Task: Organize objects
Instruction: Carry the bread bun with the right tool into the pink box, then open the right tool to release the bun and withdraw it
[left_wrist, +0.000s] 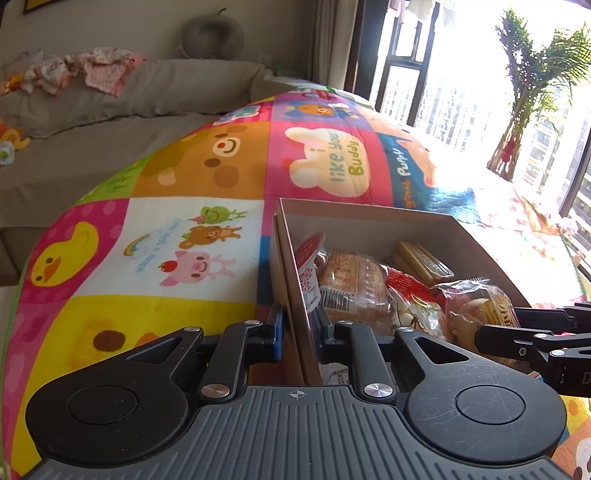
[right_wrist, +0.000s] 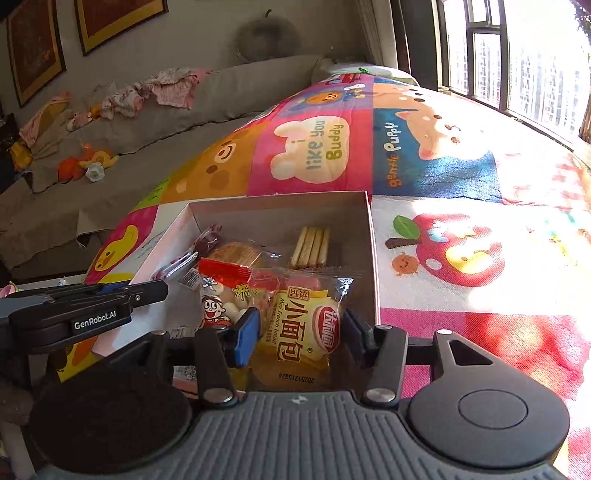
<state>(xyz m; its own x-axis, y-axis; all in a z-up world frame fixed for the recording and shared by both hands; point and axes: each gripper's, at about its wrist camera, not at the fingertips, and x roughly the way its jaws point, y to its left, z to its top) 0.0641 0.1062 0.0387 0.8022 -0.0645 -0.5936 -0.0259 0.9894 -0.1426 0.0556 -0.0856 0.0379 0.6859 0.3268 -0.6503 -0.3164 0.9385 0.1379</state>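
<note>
An open cardboard box (left_wrist: 369, 211) (right_wrist: 280, 197) lies on a cartoon quilt and holds several snack packets. My left gripper (left_wrist: 301, 332) (right_wrist: 159, 290) is shut on the box's left wall, one pad outside and one inside. My right gripper (right_wrist: 299, 332) (left_wrist: 495, 325) reaches into the box's near right corner. A yellow mini bread packet (right_wrist: 295, 328) (left_wrist: 476, 310) sits between its pads, which touch both sides. Beside it are a red candy bag (right_wrist: 221, 291) (left_wrist: 413, 291), a wrapped bun (right_wrist: 236, 254) (left_wrist: 351, 284) and biscuit sticks (right_wrist: 310, 245) (left_wrist: 421, 262).
The quilt (left_wrist: 184, 236) (right_wrist: 461, 258) spreads left, right and beyond the box. A grey couch (left_wrist: 110, 122) with clothes and soft toys (right_wrist: 85, 164) lies at the back left. A window (left_wrist: 461, 74) and a potted palm (left_wrist: 524, 92) stand at the right.
</note>
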